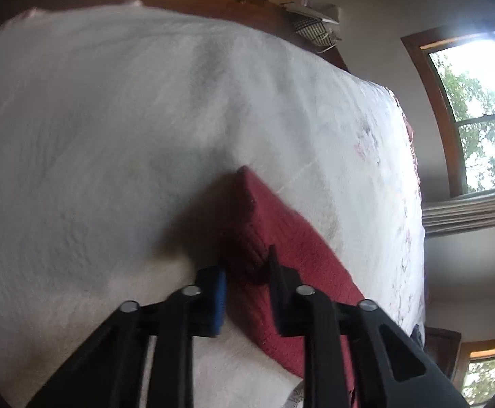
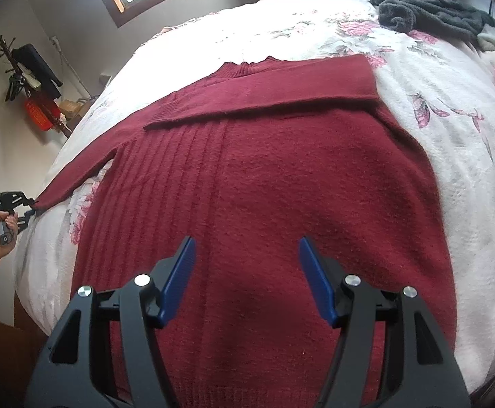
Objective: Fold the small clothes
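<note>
Left gripper [image 1: 247,268] pinches the sleeve cuff [image 1: 247,238] of the red sweater [image 2: 264,187]; right gripper [image 2: 246,255] hovers above, fingers wide. No legible writing.

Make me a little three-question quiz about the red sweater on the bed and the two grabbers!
1. True or false: the right gripper is shut on the red sweater.
2. Which part of the sweater is the left gripper pinching: A the collar, B a sleeve end, C the bottom hem?
3. What dark thing lies on the bedspread beyond the sweater?

Key: 1 false, it hovers open. 2 B. 3 a grey garment.
</note>
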